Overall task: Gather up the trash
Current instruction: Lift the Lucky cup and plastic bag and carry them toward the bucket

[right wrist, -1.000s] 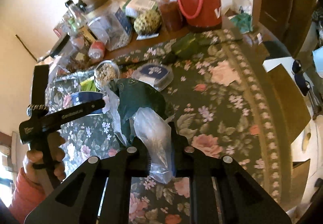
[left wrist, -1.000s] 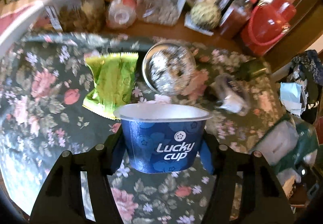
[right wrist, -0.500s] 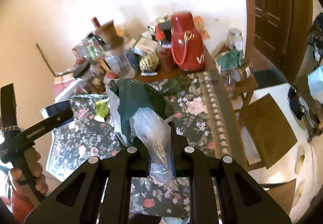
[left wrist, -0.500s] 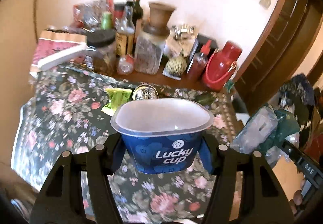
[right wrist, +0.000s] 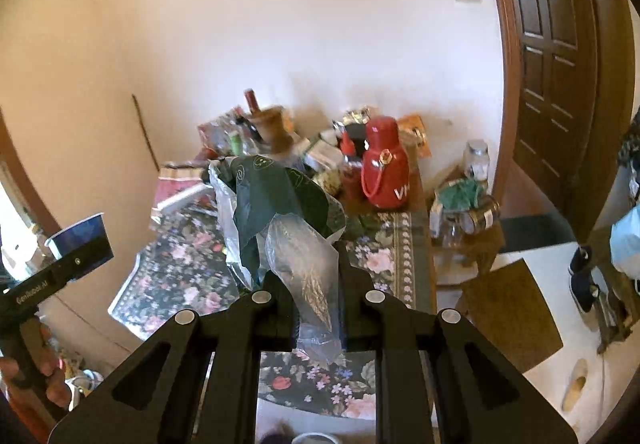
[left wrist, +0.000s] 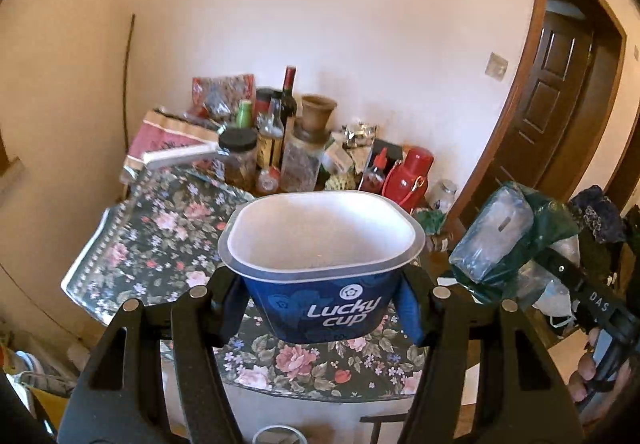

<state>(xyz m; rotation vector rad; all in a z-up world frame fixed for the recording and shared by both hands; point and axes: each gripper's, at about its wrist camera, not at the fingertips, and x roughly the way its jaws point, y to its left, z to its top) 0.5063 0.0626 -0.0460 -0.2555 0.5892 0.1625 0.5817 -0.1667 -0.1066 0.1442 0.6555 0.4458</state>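
Note:
My left gripper (left wrist: 322,308) is shut on an empty blue "Lucky cup" tub (left wrist: 320,264) with a white inside, held upright in the air above the near edge of the floral table (left wrist: 160,236). The tub also shows at the left of the right wrist view (right wrist: 80,236). My right gripper (right wrist: 316,288) is shut on a bunch of plastic wrappers (right wrist: 280,212), dark green and clear, held up in the air. That bunch shows at the right of the left wrist view (left wrist: 508,240).
Bottles and jars (left wrist: 276,148) and a red thermos (left wrist: 412,176) crowd the table's far edge by the wall. A small side table with jars (right wrist: 468,212) stands right of it. A brown door (right wrist: 560,64) is at the right. A round white rim (left wrist: 276,434) shows below on the floor.
Both grippers have lifted up and back from the table with their loads. The table now looks smaller and farther off, and the wall and door fill the view.

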